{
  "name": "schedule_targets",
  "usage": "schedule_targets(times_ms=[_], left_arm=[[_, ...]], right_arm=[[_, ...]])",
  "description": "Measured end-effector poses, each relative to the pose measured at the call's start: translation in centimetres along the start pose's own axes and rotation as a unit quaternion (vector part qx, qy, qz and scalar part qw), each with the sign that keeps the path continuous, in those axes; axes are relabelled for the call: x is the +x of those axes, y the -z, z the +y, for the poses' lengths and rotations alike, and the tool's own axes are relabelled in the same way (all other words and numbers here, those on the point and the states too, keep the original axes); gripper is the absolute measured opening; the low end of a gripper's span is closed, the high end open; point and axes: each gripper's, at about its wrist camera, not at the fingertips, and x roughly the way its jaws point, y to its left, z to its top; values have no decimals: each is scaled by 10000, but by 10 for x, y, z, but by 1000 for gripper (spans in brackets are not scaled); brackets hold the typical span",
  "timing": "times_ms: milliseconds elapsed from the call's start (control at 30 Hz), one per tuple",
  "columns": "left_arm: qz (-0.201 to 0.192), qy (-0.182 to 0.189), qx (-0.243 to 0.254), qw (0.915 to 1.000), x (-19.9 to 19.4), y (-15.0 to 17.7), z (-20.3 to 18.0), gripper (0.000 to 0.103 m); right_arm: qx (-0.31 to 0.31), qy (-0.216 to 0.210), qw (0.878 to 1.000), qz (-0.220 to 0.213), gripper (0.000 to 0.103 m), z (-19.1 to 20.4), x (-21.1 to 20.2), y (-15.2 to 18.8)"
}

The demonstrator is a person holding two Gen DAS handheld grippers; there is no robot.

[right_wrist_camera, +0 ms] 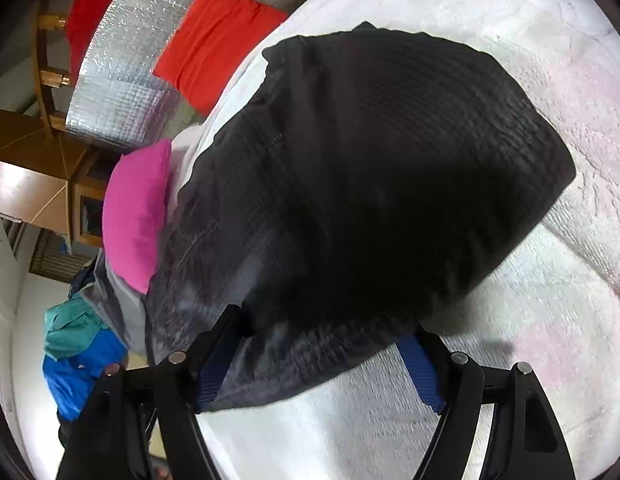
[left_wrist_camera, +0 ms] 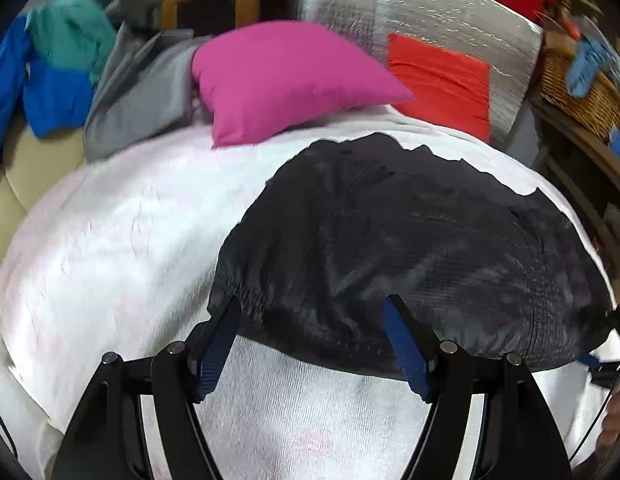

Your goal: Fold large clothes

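Both grippers spread, L gripper [left_wrist_camera: 310, 320] & R gripper [right_wrist_camera: 322, 340] over glossy ribbed black garment [left_wrist_camera: 410, 240], fluffy white blanket [left_wrist_camera: 122, 248].

One black textured folded garment [left_wrist_camera: 410, 248] lies on the one white fluffy blanket [left_wrist_camera: 122, 248], and two black two-finger grippers with blue pads are counted, the left [left_wrist_camera: 312, 344] and the right [right_wrist_camera: 322, 356]. At the blanket's far edge there are two cushions: one magenta square cushion [left_wrist_camera: 286, 76] and one red-orange square cushion [left_wrist_camera: 442, 80]. By its far left corner lie three loose garments: one grey [left_wrist_camera: 142, 92], one teal [left_wrist_camera: 70, 32], one bright blue [left_wrist_camera: 58, 100].
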Motion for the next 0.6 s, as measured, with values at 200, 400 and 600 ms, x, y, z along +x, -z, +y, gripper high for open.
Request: schedule_targets(times_ms=[200,400,600], left_arm=[[-208,-151,253,9994,-7,2,0,74],[-212,-206,254,9992,-6,3,2,74],[-182,-219,288,9992,-6,5,0,74]], right_arm=[[-499,433,9971,-386,42,16,-4,2],[-1066,710,9891,-731,35,35,-14,8],[-940,787,9917,-390,38,27,-10,5]])
